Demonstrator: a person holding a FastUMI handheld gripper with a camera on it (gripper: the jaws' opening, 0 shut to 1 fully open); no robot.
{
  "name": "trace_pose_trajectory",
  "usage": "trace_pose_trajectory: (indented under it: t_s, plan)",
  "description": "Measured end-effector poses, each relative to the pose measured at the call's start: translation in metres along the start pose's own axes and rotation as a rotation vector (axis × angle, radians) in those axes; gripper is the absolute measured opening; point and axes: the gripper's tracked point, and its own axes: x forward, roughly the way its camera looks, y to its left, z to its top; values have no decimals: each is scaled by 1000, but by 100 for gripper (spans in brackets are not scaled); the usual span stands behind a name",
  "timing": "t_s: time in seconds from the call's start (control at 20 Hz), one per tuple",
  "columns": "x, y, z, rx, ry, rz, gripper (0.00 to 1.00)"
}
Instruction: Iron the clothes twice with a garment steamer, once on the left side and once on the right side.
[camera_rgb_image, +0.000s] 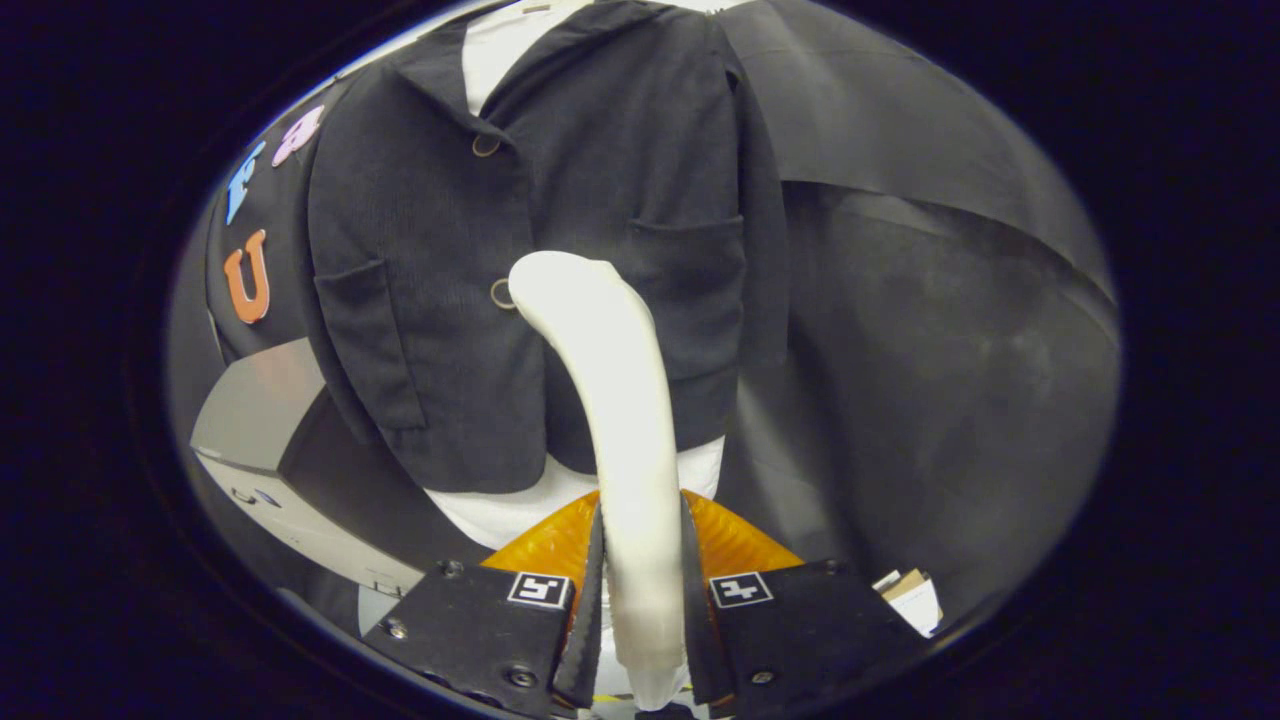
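Clearly, in the gripper view, the gripper (642, 600) is clamped on the steamer (620, 420): both fingers (590, 600) press against the lower part of its pale, curved handle, one on each side, with the gap between them only as wide as the handle itself. From the fingers the steamer rises up and forward, bending slightly so that its rounded head ends in front of the jacket (530, 250). The head sits at the jacket's middle, just beside the lower button (501, 293) and between the two patch pockets (365, 340); whether it touches the cloth cannot be told. The jacket is dark and finely ribbed, hanging upright and facing the gripper, with its front closed and a second button (486, 146) higher up near the collar. Under the jacket a white form (500, 510) shows below the hem and again at the open neck. Beside the jacket, on the side of the buttons, stands a grey box (270, 420) with a pale sloping top, near the hem. On the jacket's other side hangs plain dark cloth (930, 330), and low down near the fingers lie a few pieces of paper or card (910, 595).
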Motion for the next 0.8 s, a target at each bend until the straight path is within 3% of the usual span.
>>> trace_pose_trajectory:
  t_s: [0.8]
  plan:
    - [4,0,0,16,67,91,38]
